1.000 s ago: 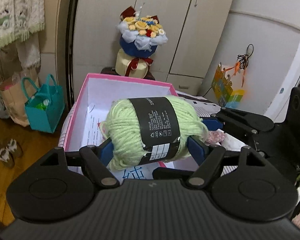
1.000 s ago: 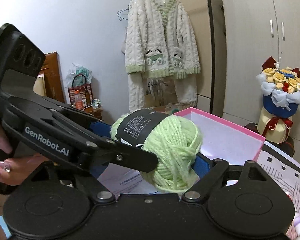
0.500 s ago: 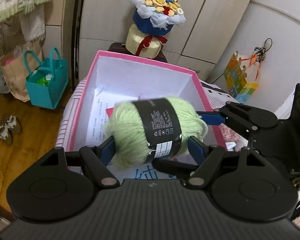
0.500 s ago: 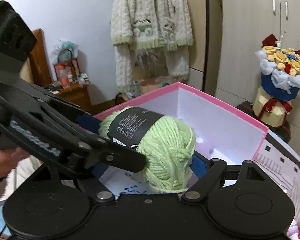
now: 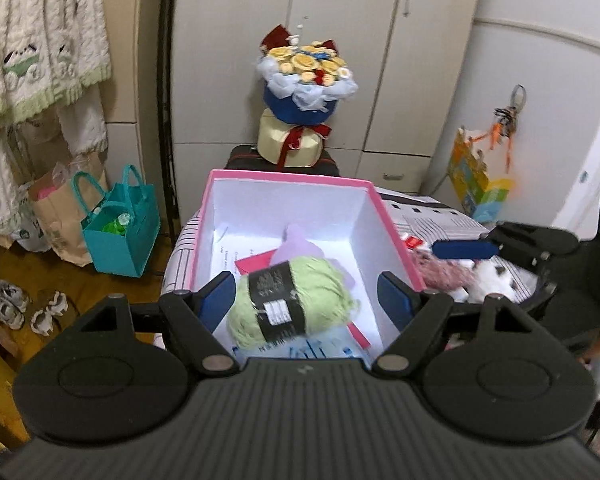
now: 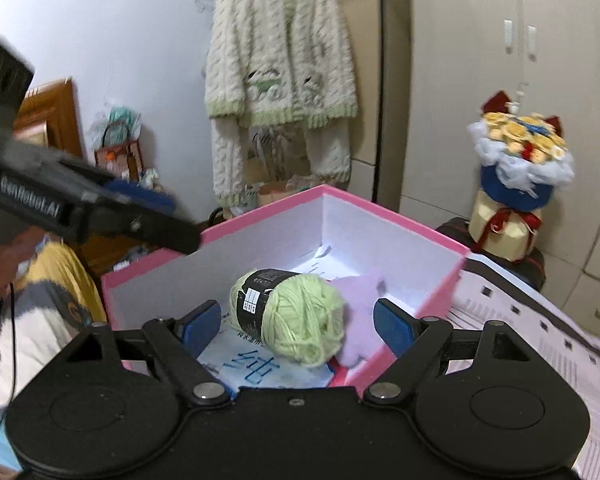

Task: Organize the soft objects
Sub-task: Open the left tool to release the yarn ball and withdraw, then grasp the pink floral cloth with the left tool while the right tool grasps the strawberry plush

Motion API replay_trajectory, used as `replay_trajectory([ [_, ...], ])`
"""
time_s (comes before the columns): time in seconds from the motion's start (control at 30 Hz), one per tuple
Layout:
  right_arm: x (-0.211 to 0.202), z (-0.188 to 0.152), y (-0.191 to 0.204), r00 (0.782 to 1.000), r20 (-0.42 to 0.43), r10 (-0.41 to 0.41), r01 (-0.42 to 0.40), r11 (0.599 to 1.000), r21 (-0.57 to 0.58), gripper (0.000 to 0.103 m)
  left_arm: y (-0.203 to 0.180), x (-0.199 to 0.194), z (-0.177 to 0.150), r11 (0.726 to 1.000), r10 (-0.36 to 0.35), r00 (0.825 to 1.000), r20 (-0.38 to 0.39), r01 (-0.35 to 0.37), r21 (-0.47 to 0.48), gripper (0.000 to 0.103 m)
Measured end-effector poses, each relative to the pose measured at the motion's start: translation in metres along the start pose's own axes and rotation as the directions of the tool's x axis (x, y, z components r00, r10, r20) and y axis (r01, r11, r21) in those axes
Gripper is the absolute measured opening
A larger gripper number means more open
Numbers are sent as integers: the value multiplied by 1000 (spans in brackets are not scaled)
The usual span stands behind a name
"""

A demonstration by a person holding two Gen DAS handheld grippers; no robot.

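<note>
The pink box (image 5: 296, 178) is bounded by tall white walls, with bare floor left near its far wall. The green yarn ball (image 5: 290, 306) is seen inside it, against a lilac soft piece (image 5: 298, 246). The left gripper (image 5: 312, 296) and right gripper (image 6: 296, 324) are held above the near rim, angled downward, jaws spread wide, pads clear of the yarn.

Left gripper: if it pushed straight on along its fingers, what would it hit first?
Probably the green yarn ball lying in the pink box. It sits ahead between the open left gripper fingers, though how far ahead is unclear.
</note>
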State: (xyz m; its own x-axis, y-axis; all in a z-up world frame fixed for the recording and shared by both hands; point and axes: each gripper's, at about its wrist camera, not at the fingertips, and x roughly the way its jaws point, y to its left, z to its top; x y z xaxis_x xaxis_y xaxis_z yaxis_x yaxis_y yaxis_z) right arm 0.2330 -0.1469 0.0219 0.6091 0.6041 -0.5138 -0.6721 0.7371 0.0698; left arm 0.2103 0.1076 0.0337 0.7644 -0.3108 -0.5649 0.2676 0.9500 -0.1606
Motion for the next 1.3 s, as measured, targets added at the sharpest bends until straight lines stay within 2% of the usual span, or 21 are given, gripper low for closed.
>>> replay_trajectory([
  [0.33, -99, -20, -19, 992, 70, -104, 95, 989, 116, 87, -47, -45, -12, 994, -77, 997, 19, 75, 73, 78],
  [0.63, -155, -63, -39, 974, 79, -213, 197, 965, 173, 88, -108, -39, -26, 971, -167, 986, -26, 169, 167, 78],
  [0.8, -171, -80, -61, 968, 81, -236, 211, 949, 235, 88, -142, -24, -32, 954, -213, 975, -67, 222, 200, 78],
  [0.93, -176, -90, -79, 965, 87, -246, 215, 938, 270, 88, -165, -7, -36, 945, -224, 970, -91, 239, 223, 78],
  [1.13, -169, -105, -109, 969, 79, -235, 198, 924, 329, 88, -185, 21, -41, 948, -206, 974, -90, 222, 230, 78],
  [1.3, -154, -114, -130, 970, 74, -231, 188, 909, 371, 88, -192, 39, -43, 956, -178, 982, -57, 186, 228, 78],
])
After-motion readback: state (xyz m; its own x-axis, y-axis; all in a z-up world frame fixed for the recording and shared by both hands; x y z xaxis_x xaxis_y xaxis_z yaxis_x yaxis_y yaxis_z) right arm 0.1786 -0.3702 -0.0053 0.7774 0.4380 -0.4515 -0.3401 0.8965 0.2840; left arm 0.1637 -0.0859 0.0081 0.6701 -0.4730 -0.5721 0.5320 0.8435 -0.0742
